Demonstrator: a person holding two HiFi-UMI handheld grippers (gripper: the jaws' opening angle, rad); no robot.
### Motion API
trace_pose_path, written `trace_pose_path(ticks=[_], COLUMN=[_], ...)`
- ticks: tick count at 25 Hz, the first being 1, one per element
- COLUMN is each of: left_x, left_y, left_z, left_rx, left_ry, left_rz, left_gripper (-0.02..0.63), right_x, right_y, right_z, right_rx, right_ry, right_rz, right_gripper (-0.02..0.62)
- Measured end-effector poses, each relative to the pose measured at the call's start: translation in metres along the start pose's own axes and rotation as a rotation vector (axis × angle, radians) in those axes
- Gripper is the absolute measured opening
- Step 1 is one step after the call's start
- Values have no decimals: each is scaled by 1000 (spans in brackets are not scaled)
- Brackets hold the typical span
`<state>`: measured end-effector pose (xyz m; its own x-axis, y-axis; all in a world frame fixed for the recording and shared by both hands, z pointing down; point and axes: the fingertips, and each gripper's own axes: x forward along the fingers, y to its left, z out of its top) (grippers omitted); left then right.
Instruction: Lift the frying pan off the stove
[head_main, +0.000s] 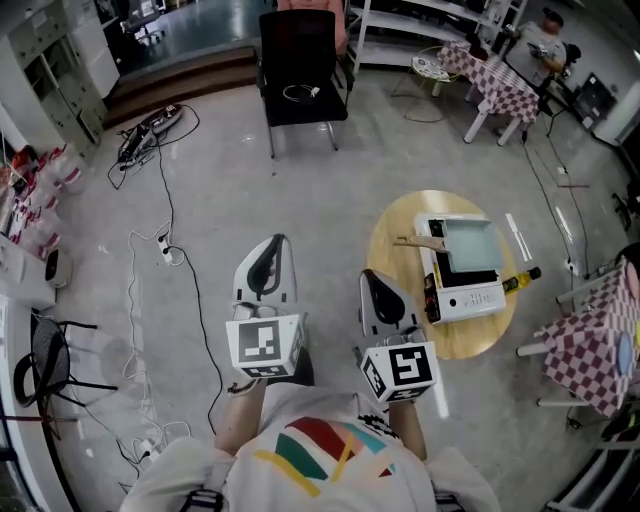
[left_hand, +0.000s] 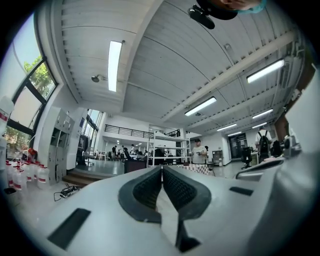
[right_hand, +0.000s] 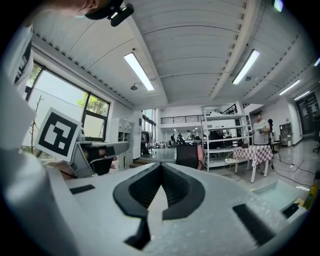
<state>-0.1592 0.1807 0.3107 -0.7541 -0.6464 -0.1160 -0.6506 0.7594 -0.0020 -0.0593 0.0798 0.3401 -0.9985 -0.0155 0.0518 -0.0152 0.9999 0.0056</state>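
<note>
Holding: nothing in either tool. The person has both grippers up in front of the chest, side by side, noses tipped away from the body.
Left gripper (head_main: 276, 242): jaws clenched on empty air. Its own view shows the ribbed pads meeting, with only the far room beyond them.
Right gripper (head_main: 367, 274): likewise pressed together with nothing between the pads. It is the one nearer the table.
Frying pan (head_main: 470, 243): a pale square pan sitting on the stove. Its wooden handle (head_main: 420, 241) sticks out over the table on the side nearer the person, probably so a gripper can come in along it.
Stove (head_main: 468, 296): a small white tabletop burner on the round wooden table (head_main: 392, 262). It is ahead and to the person's right, well apart from both grippers.
Bottle (head_main: 522, 279): sits just beside the stove on the far side, so it is out of the reach path.
Stage, my reading: the lift is not yet begun. The reach comes first, and the jaws must part before they can take the handle.
Risk, my guess: a grip far out on the handle could let the pan tip.
</note>
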Motion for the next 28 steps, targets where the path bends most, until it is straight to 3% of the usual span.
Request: trace_pose_path(ticks=[9,14,22,28], left_x=[115,170,204,214], left_y=[47,61,73,59], left_z=[-14,-13,-38,-58], left_rx=[-38,6,-61,-86], left_ry=[53,6,60,121], left_rz=[-34,-91,-123,-176], left_gripper=[12,12,12,12], right_x=[115,171,207,228], right_y=[-19,-37,-41,-34], right_z=[13,21,-3,-6], right_rx=[-30,-26,10,27], right_ry=[32,15,87,89], right_rz=[-8,-44,-56,29], right_gripper=[-8,-8,-8,-8])
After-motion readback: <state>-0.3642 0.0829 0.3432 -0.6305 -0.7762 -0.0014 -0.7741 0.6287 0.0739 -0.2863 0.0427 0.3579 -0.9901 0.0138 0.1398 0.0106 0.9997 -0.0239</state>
